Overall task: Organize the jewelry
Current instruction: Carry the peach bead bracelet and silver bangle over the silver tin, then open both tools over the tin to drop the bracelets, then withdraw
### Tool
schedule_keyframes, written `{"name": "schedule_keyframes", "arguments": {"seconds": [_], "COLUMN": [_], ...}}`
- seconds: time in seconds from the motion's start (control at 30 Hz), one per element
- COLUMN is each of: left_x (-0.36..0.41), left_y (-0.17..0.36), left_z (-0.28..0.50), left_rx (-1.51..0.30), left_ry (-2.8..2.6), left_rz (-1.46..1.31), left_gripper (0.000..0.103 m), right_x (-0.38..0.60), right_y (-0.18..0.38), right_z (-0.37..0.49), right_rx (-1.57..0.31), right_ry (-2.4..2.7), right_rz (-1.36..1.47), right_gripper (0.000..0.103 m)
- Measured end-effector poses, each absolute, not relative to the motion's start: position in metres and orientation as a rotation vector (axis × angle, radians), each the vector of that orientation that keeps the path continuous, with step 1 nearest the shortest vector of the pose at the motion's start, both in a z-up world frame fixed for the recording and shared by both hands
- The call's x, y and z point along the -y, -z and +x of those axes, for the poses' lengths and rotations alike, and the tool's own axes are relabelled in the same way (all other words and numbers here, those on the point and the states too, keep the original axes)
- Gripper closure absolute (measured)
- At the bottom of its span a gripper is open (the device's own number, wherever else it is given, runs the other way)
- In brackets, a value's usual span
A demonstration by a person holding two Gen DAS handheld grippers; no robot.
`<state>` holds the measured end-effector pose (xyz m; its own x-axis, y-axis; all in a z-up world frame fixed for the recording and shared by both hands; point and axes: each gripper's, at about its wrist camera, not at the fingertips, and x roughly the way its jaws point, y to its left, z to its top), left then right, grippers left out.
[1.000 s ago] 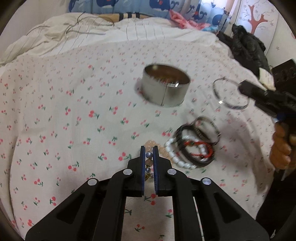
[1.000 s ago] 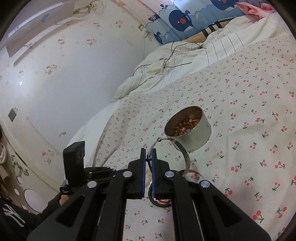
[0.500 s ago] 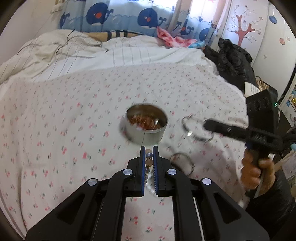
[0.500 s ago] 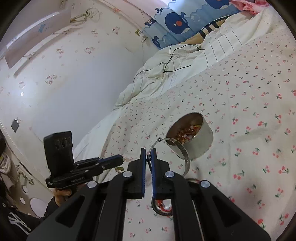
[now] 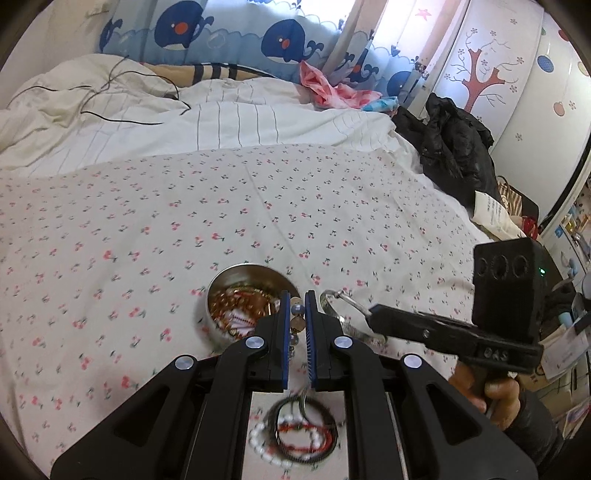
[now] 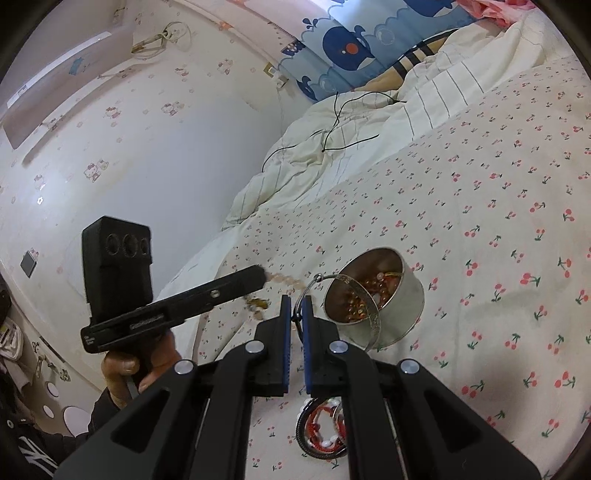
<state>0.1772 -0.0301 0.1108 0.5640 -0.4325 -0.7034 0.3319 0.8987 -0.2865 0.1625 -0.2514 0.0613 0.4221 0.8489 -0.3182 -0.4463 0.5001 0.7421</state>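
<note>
The right claw (image 6: 296, 308) pinches a thin silver bangle (image 6: 364, 306) above the round metal tin (image 6: 399, 295). Beside it, the left claw (image 6: 263, 275) dangles a pale beaded strand (image 6: 284, 280) over the cherry-print bedsheet (image 6: 480, 221).

We get two fisheye views, each looking forward along its own fingers. The left wrist view tilts down across the bed (image 5: 295, 206) toward the whale curtain (image 5: 221, 33); the right wrist view faces the wall (image 6: 147, 155). Both sit close above the round tin (image 5: 218, 328) (image 6: 410, 295) and share it.

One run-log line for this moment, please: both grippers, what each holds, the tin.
left gripper: shut on beaded bracelet | right gripper: shut on silver bangle | round metal tin: holds beads | loose bracelets: on bedsheet
</note>
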Motion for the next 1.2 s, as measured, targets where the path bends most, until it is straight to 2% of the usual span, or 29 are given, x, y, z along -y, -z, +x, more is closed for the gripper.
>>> {"name": "schedule_keyframes", "arguments": {"seconds": [0.43, 0.53, 0.6, 0.67, 0.93, 1.2], "left_x": [0.045, 0.043, 0.037, 0.03, 0.014, 0.017], "left_y": [-0.068, -0.059, -0.057, -0.06, -0.062, -0.049], "left_z": [0.22, 0.224, 0.222, 0.217, 0.185, 0.157], "left_rx": [-0.919, -0.941, -0.943, -0.929, -0.908, -0.928], "left_ry": [0.381, 0.34, 0.33, 0.312, 0.253, 0.242], "left_rz": [-0.09, -0.032, -0.029, -0.027, 0.057, 0.087], "left_gripper": [0.096, 0.088, 0.07, 0.061, 0.057, 0.048], "right_x": [0.243, 0.233, 0.226, 0.218, 0.191, 0.165], "right_y": [-0.059, -0.056, -0.054, -0.052, -0.041, -0.025], "right_z": [0.203, 0.21, 0.214, 0.217, 0.22, 0.215], "right_rx": [-0.762, -0.779, -0.788, -0.799, -0.838, -0.883], "right_ry": [-0.869, -0.869, -0.867, -0.856, -0.804, -0.746], "right_rz": [0.632, 0.613, 0.594, 0.566, 0.421, 0.263], "right_gripper": [0.097, 0.097, 0.097, 0.097, 0.097, 0.095]}}
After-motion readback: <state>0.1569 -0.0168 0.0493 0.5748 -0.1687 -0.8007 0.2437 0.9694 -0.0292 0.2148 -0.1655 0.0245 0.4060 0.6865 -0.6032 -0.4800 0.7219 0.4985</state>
